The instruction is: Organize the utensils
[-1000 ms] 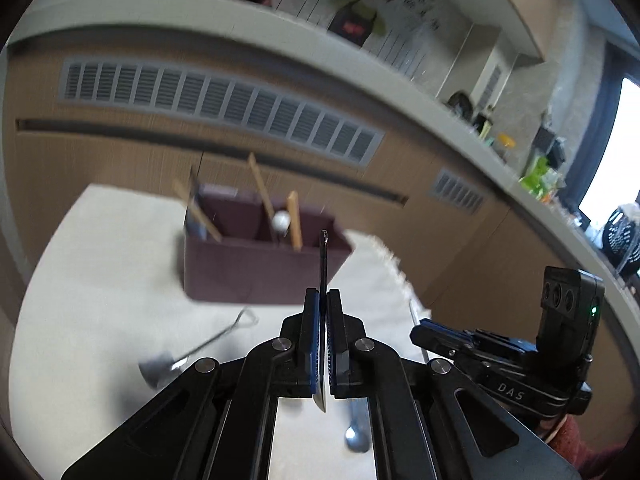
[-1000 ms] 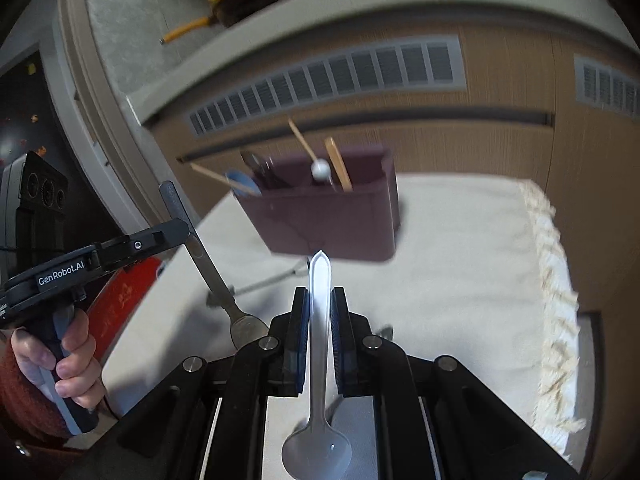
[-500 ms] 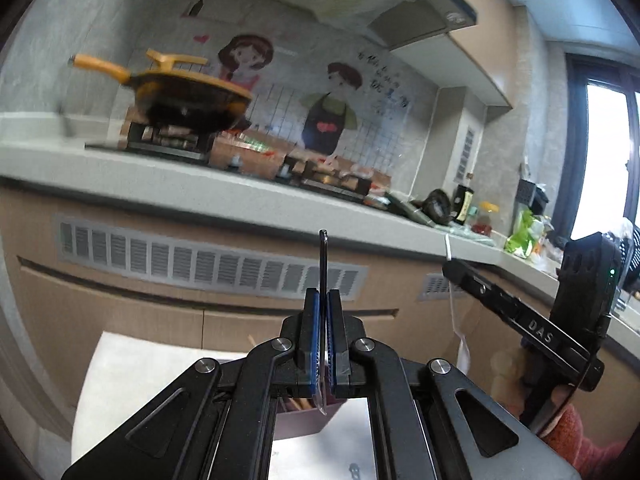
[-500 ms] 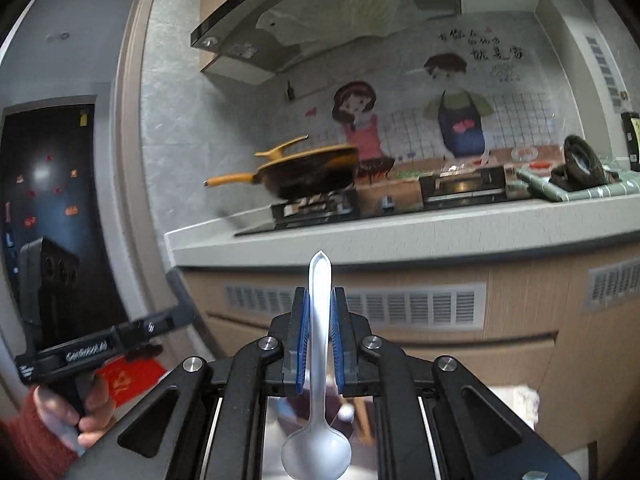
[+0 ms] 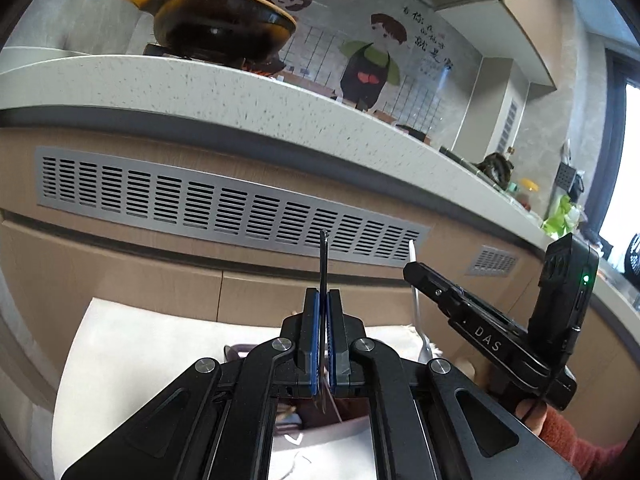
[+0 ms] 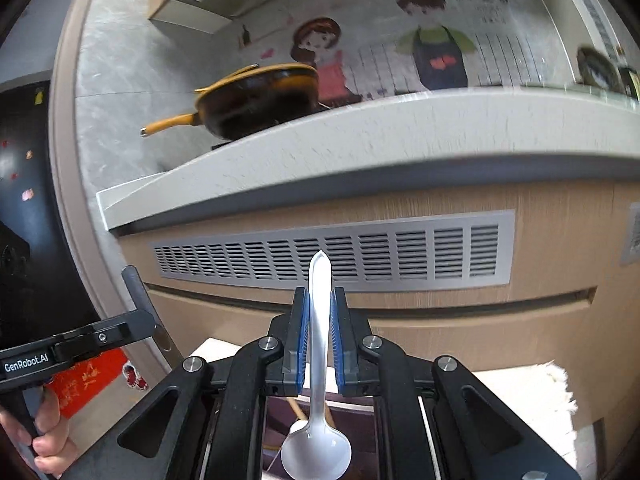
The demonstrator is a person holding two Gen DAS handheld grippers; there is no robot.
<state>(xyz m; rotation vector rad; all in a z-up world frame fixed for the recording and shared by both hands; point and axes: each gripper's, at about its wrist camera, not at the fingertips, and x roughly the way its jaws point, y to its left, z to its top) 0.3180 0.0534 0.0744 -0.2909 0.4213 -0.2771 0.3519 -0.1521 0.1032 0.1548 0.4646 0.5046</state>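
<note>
clearly, "das" marks the right hand-held gripper [image 5: 414, 276].

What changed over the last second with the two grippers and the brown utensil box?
Both grippers came up over the brown box; it slid from mid-view to beneath the jaws. Nothing was released: the left gripper still clamps its thin dark utensil, the right gripper its white spoon.
</note>
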